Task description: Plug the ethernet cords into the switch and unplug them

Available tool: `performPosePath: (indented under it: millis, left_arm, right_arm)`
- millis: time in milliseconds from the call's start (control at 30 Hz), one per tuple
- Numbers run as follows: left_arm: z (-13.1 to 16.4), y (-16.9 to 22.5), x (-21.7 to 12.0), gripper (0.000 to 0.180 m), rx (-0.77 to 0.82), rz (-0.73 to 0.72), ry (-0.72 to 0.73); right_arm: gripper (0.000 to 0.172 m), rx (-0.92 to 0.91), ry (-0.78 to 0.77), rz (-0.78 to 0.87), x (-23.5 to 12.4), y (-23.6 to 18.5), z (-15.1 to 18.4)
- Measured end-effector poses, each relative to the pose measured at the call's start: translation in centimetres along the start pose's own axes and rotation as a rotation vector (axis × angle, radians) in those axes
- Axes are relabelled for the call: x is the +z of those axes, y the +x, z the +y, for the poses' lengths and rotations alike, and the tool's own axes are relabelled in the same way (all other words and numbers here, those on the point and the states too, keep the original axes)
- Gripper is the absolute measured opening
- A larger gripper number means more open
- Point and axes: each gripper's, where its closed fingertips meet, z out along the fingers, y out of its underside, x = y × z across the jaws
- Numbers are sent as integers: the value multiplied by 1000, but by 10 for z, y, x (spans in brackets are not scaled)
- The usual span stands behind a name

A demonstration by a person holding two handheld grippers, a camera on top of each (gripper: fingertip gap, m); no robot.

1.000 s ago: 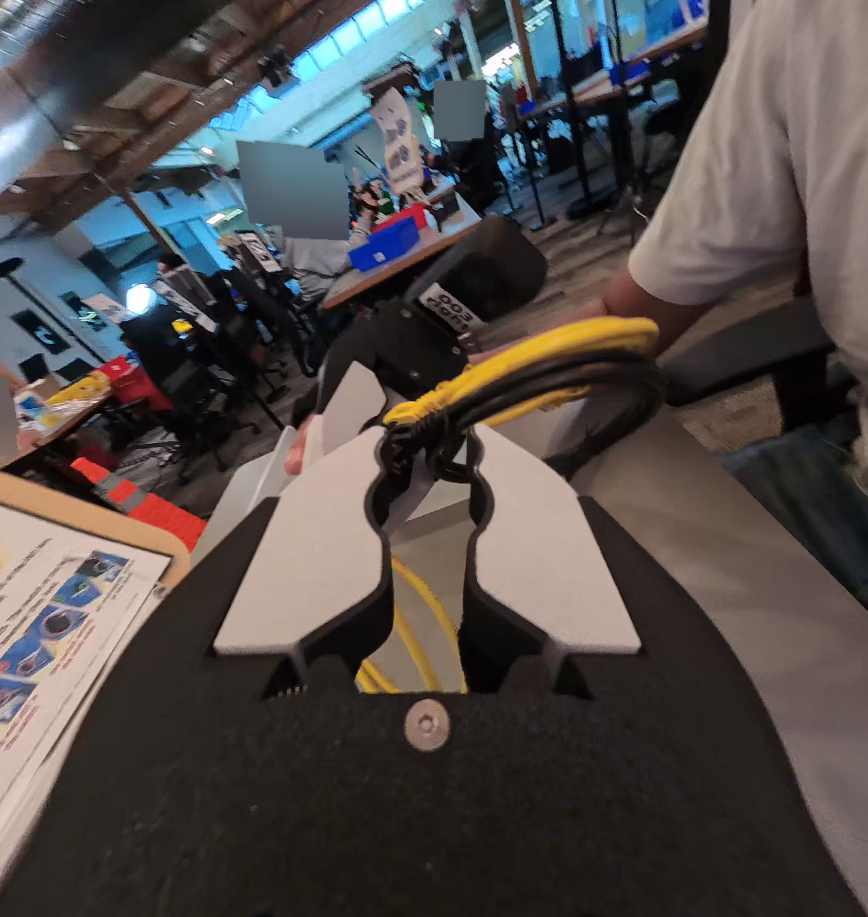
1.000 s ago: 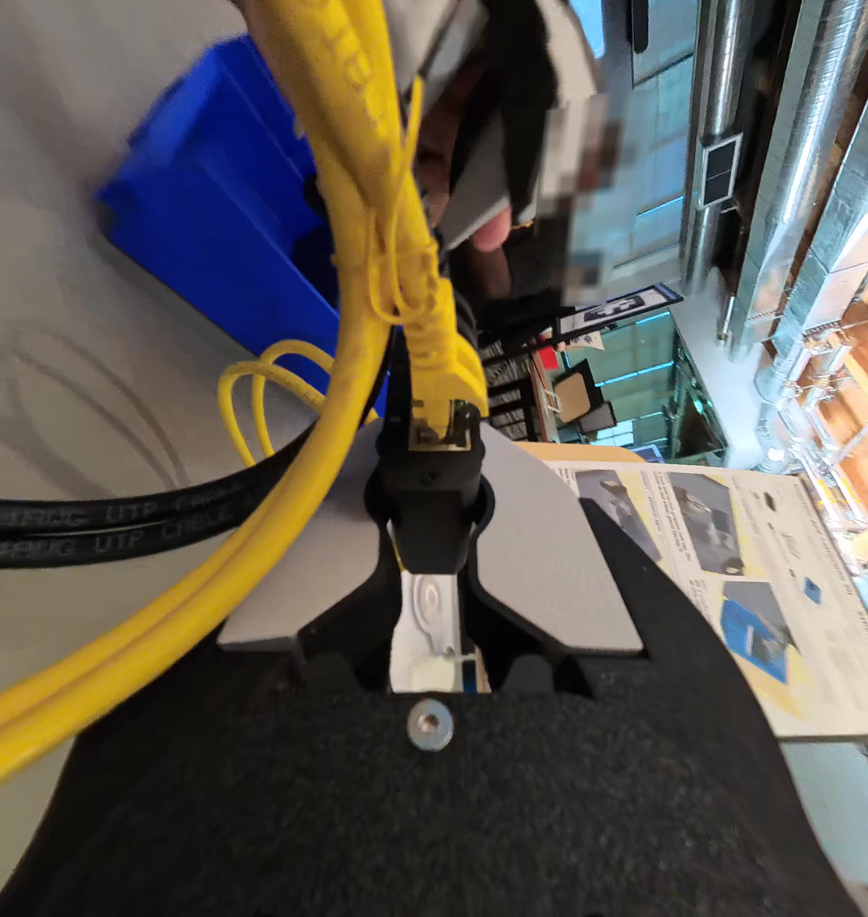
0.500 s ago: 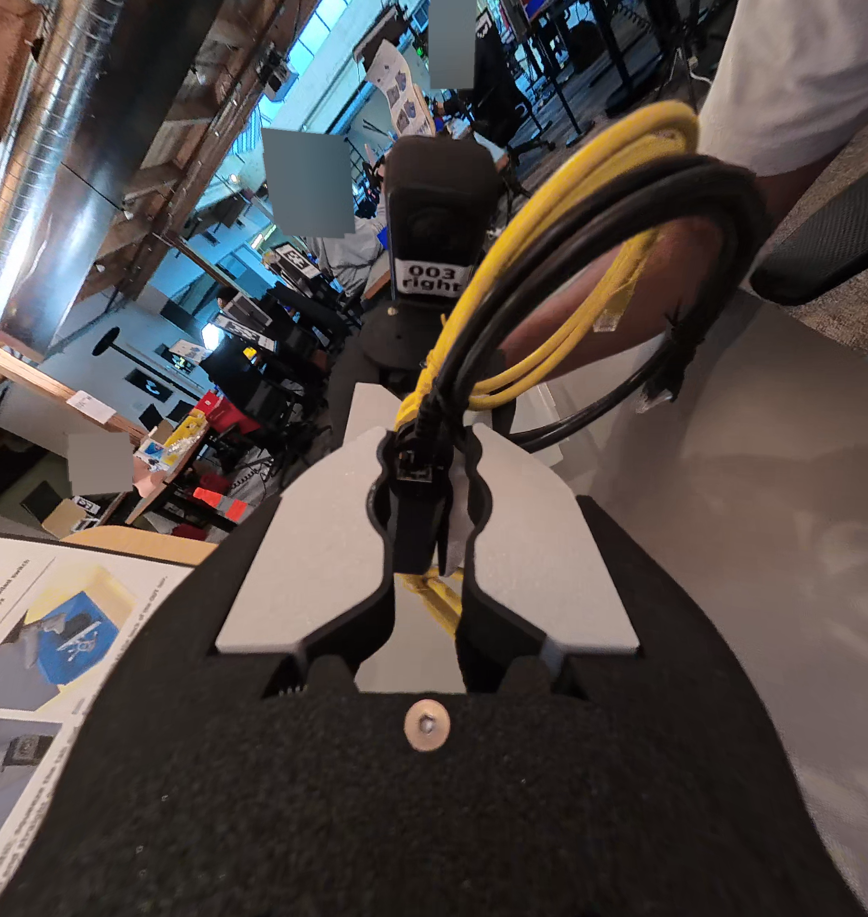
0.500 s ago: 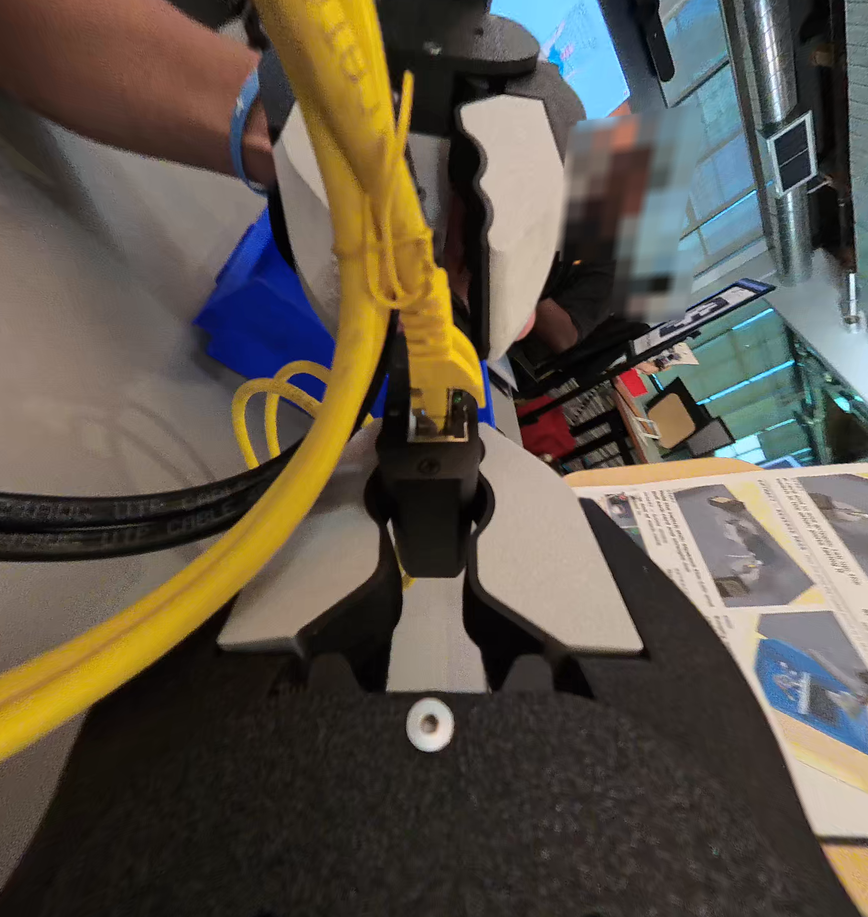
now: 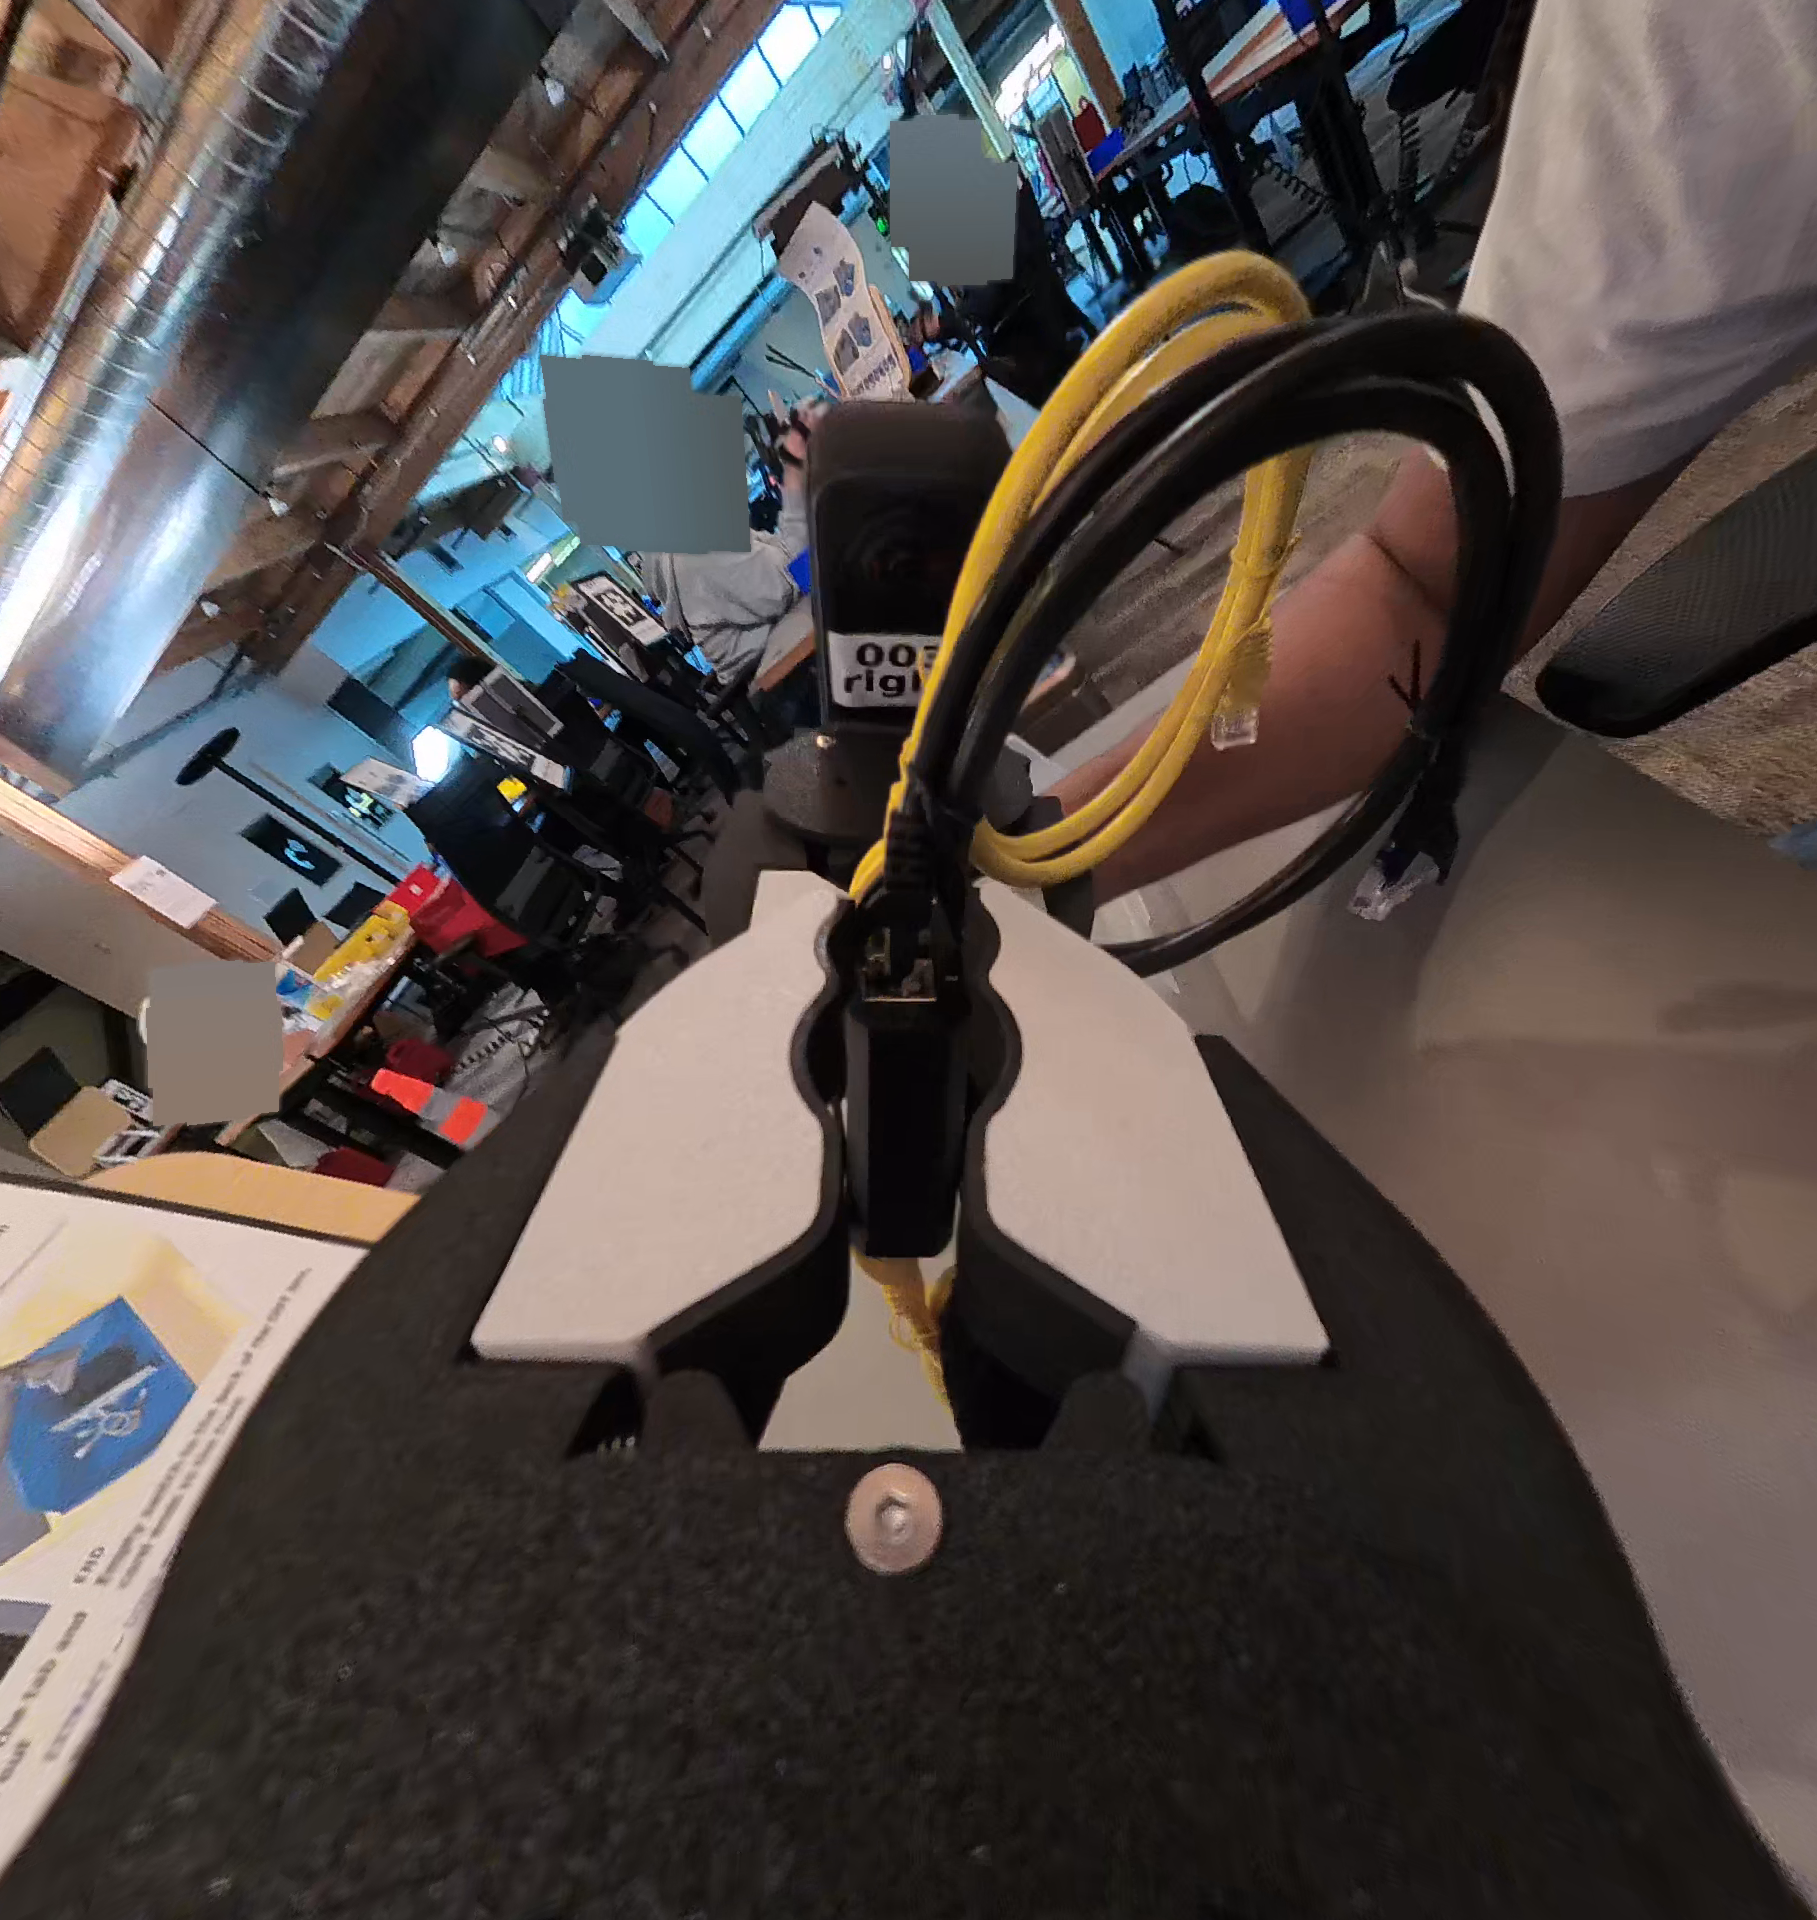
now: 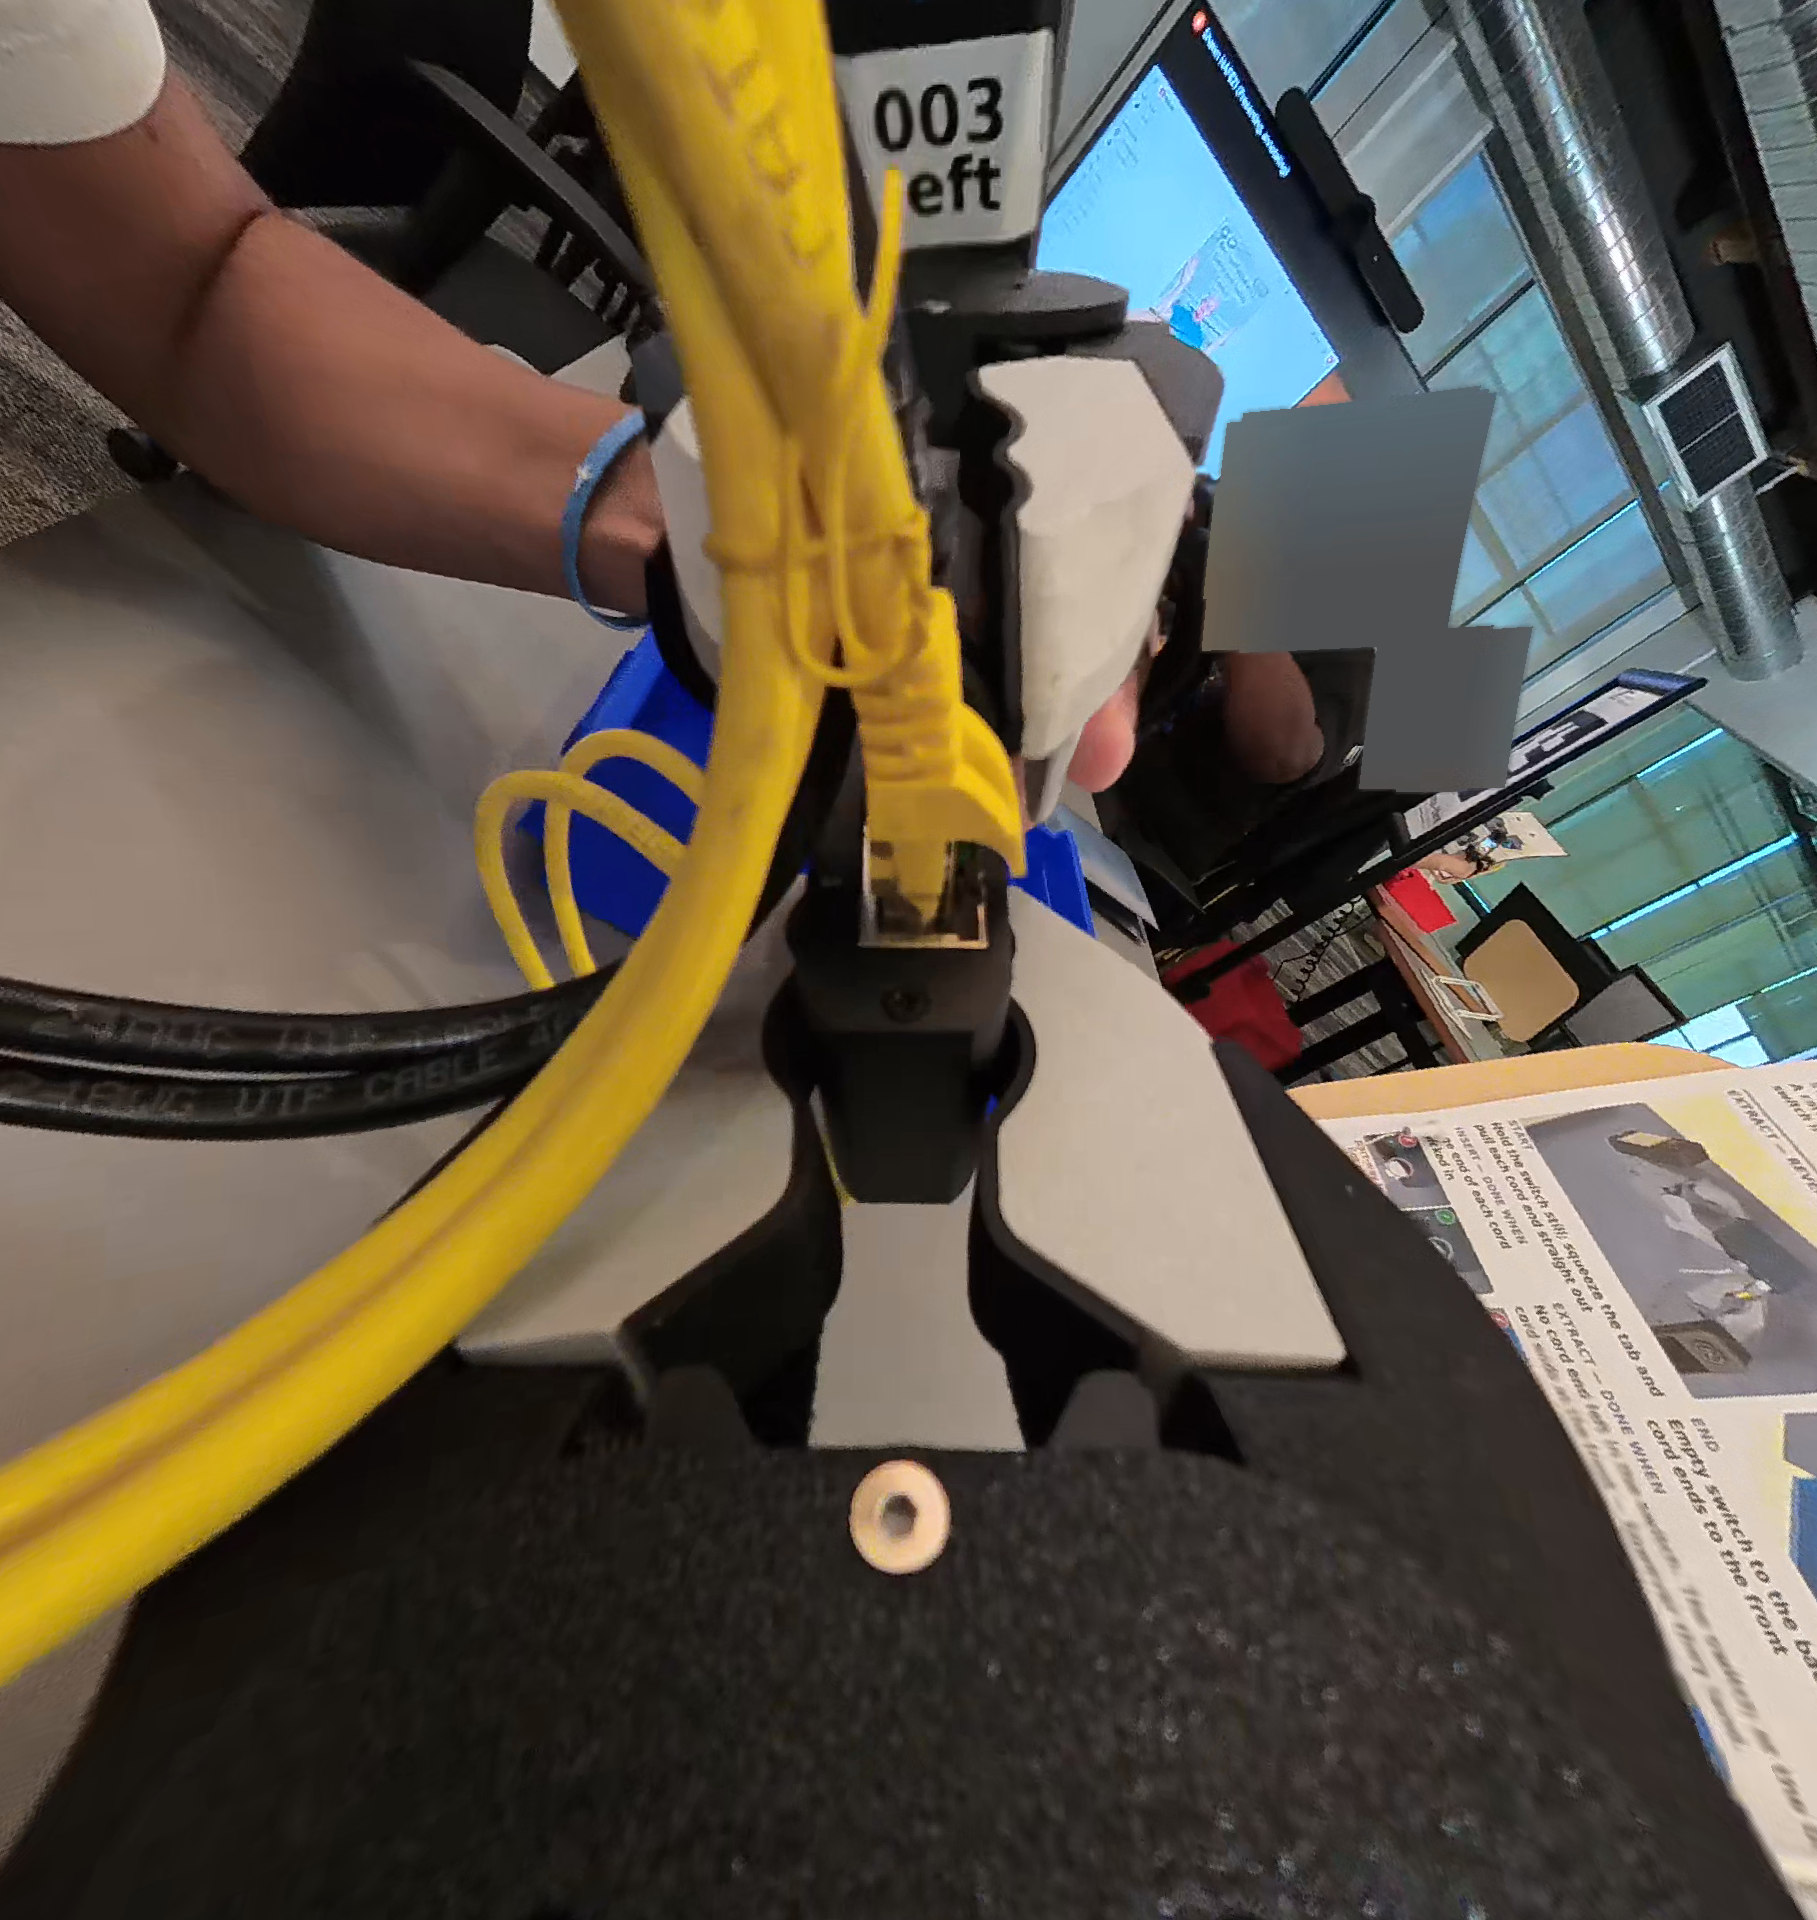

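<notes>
right claw (image 6: 909, 1049) is clamped on the small black box-shaped plastic switch (image 6: 909, 1081), held off the table with yellow (image 6: 919, 769) and black (image 5: 909, 883) cord plugs seated. left claw (image 5: 899, 1039) looks closed on it too. unplug step probably; next needs squeezing a tab.

My left gripper (image 5: 902, 982) has tilted up from a second ago and its fingers have drawn in, now pressing on the black switch (image 5: 899, 1122). In my right view the left gripper (image 6: 971, 582) has come closer, squarely behind the yellow plug (image 6: 925, 800), hiding more of the blue bin (image 6: 623, 831).
</notes>
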Motion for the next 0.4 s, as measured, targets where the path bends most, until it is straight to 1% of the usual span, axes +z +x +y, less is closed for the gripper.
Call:
performPosePath:
  millis: [133,267,333,400]
  left_arm:
    - [10,1,-1,17,-26,29,-106]
    - [12,1,-1,17,-86,48,-110]
    - [14,2,0,16,-158,72,-124]
    - [17,-3,2,15,-186,31,-131]
  right_arm:
    - [26,-59,-77,25,0,3,11]
    - [25,-75,-94,35,-1,5,13]
    - [26,-97,-111,51,0,6,16]
    - [26,-74,-131,63,1,8,19]
